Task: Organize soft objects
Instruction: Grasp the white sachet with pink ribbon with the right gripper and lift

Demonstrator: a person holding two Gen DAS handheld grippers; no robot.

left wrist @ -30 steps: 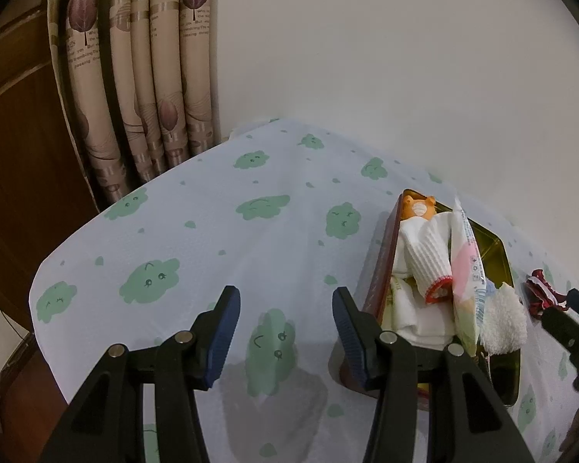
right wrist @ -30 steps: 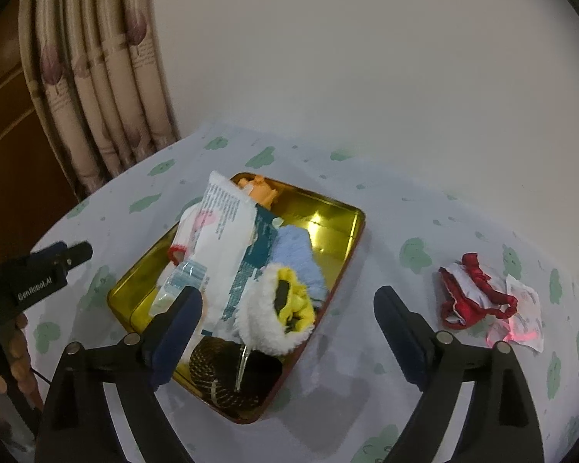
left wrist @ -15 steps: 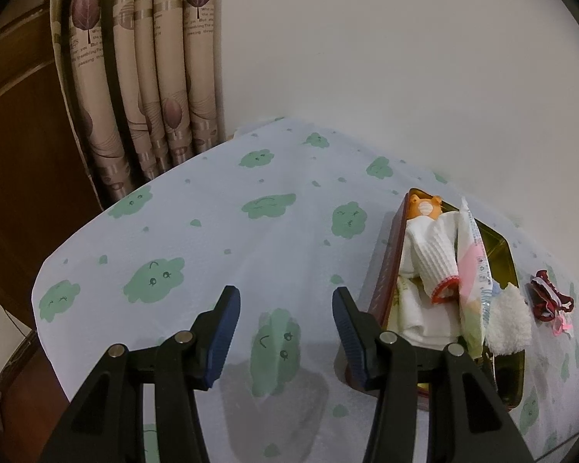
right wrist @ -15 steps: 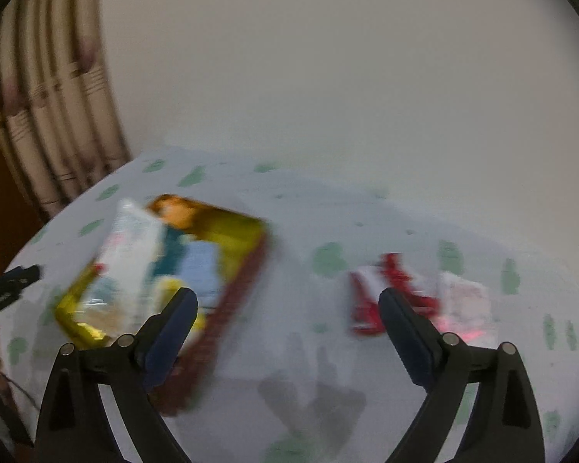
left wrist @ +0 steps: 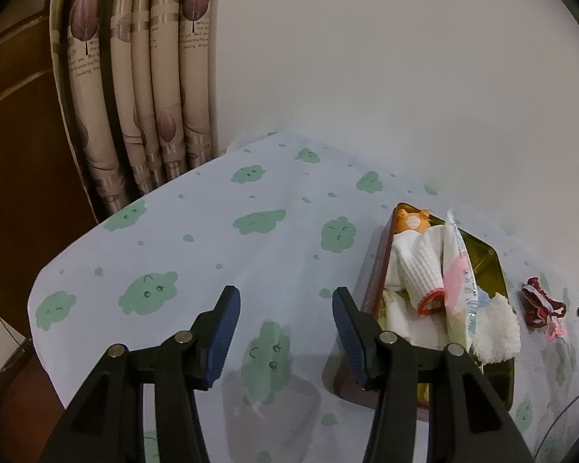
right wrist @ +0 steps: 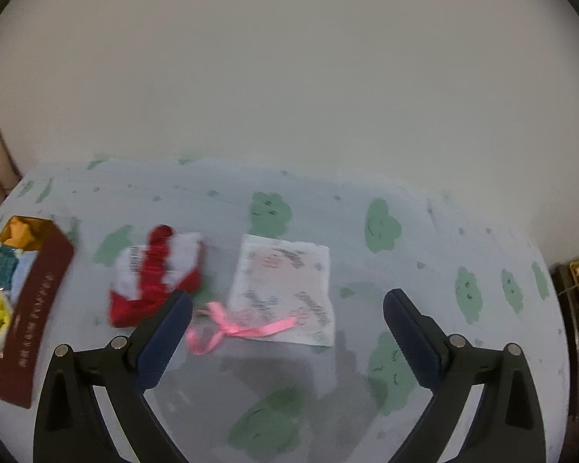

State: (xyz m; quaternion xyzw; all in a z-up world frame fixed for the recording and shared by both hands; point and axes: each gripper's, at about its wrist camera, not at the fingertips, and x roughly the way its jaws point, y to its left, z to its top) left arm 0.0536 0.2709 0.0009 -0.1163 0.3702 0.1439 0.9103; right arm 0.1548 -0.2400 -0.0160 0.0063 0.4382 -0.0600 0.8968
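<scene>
Presently the right claw (right wrist: 287, 320) stands spread wide with nothing between its blue pads; its jaws have just been opening further. It hangs above the bench (right wrist: 328, 208), which wears a pale cloth printed with green clouds. Between the jaws lie a pink ribbon (right wrist: 243, 330) and a flat white printed packet (right wrist: 285, 289); the packet's print is too blurred to read. At 10 o'clock from the claw, just beside its left finger, a red-and-white soft item (right wrist: 156, 276) lies on the cloth, blurred. At 9 o'clock sits the tin (right wrist: 34, 305), its dark red side bearing a line of pale characters I cannot read.

Left claw (left wrist: 285, 332): part spread, empty, pads clear of the cloth and of everything else. At 3 o'clock, just beside its right finger, the same tin (left wrist: 374, 270) holds an orange toy (left wrist: 413, 222), a white ribbed sock with a red cuff (left wrist: 420, 270), a plastic wipes pack (left wrist: 459, 281) and a white fluffy piece (left wrist: 496, 332). Beyond the tin's far side, on the cloth, the red item (left wrist: 540, 301). At 11 o'clock, patterned curtains (left wrist: 143, 88) carry small lettering, not legible.
</scene>
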